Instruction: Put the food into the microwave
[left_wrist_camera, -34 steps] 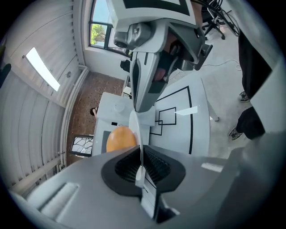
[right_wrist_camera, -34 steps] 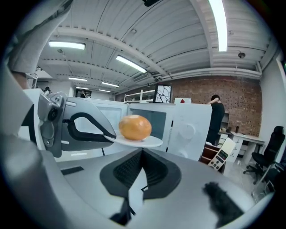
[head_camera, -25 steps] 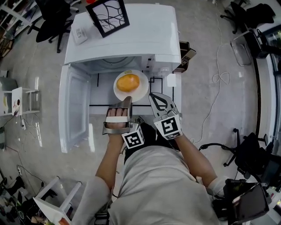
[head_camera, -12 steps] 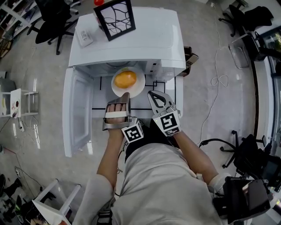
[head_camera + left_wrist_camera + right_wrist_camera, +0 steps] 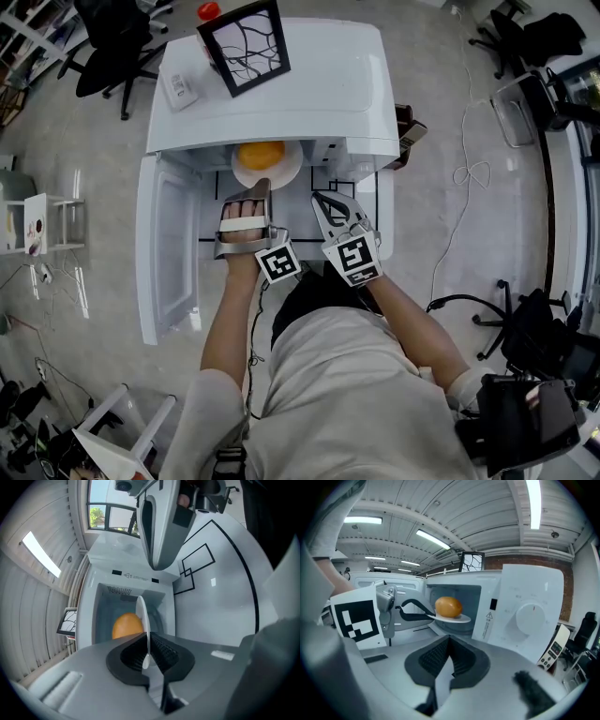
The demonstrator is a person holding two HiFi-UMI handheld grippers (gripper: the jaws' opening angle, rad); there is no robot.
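Observation:
An orange round food [image 5: 261,153] lies on a white plate [image 5: 281,172], which sits half under the top of the white microwave [image 5: 281,94], inside the open cavity. My left gripper [image 5: 262,186] is shut on the plate's near rim. In the left gripper view the plate [image 5: 142,616] stands edge-on between the pads, with the food [image 5: 125,626] behind it. The right gripper view shows the food [image 5: 448,606], the plate [image 5: 454,618] and the left gripper [image 5: 430,616] from the side. My right gripper [image 5: 323,199] hovers just right of the plate, shut and empty [image 5: 449,641].
The microwave door [image 5: 167,248] hangs open to the left. Its control panel with a dial [image 5: 530,616] is on the right. A framed picture [image 5: 246,42] and a small white device [image 5: 181,86] rest on top. Office chairs [image 5: 112,42] and a floor cable [image 5: 469,169] surround the stand.
My left gripper has carried the plate with the food forward, from the doorway into the microwave cavity. The right gripper followed a little way forward.

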